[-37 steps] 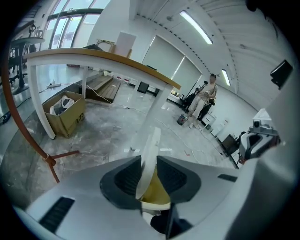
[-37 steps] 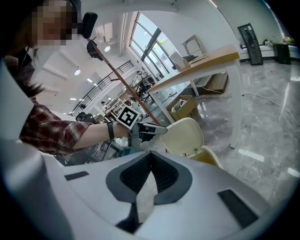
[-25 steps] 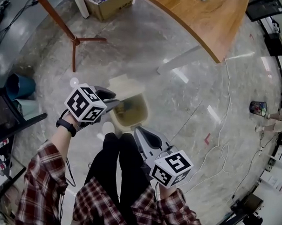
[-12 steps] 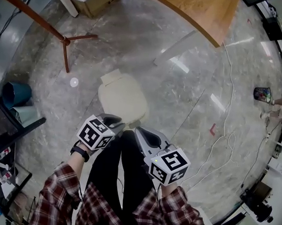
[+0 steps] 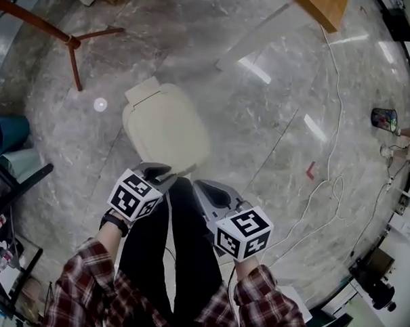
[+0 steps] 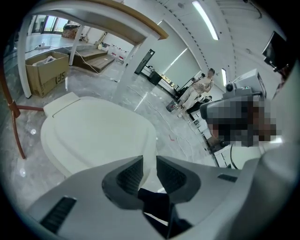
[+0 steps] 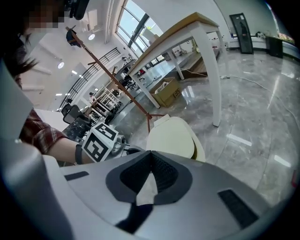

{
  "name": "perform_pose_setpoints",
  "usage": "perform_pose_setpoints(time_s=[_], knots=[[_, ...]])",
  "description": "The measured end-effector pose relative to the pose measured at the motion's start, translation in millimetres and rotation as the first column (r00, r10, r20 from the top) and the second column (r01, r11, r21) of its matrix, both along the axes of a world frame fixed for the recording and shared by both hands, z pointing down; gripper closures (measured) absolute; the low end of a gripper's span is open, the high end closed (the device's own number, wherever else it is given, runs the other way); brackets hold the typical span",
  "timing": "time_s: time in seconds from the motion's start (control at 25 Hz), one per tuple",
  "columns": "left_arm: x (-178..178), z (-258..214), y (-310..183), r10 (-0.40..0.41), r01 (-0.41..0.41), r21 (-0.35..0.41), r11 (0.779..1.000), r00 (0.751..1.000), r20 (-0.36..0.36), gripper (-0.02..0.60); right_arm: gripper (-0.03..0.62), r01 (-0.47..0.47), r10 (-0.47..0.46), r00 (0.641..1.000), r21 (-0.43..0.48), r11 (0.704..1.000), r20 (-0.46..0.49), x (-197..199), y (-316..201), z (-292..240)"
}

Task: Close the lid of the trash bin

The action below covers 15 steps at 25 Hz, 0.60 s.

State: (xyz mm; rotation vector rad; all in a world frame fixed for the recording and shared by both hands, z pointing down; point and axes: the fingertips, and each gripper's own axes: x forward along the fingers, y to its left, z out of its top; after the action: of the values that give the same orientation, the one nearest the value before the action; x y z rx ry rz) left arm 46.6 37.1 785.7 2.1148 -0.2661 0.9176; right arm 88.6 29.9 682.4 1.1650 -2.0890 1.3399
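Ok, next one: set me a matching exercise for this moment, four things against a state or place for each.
Things:
1. trash bin lid
2. left gripper
3. right gripper
4. cardboard box

States or places:
A. jaws together
B. on the floor under the table
C. down, covering the bin
D. jaws slightly apart

Pairs: 1-C, 2-D, 3-A, 4-B

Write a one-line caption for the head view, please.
Closed trash bin on a marble floor; left tongs slightly open, right tongs shut, both empty near it.
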Motion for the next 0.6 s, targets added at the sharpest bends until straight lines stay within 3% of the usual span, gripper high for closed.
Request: perform_pose_setpoints(time_s=[0.32, 0.6], knots=[[5, 36, 9, 0.014, -0.016, 0.035, 0.999, 0.998, 0.064, 0.488, 0.582, 0.009, -0.008, 1.0, -0.035, 0.999, 0.025, 3, 10, 24], [7, 53, 11, 0.024, -0.027, 0.022, 0.999, 0.995, 0.096, 0.489, 0.582, 0.02, -0.018, 0.999, -0.041, 0.999, 0.046, -2, 6, 30]])
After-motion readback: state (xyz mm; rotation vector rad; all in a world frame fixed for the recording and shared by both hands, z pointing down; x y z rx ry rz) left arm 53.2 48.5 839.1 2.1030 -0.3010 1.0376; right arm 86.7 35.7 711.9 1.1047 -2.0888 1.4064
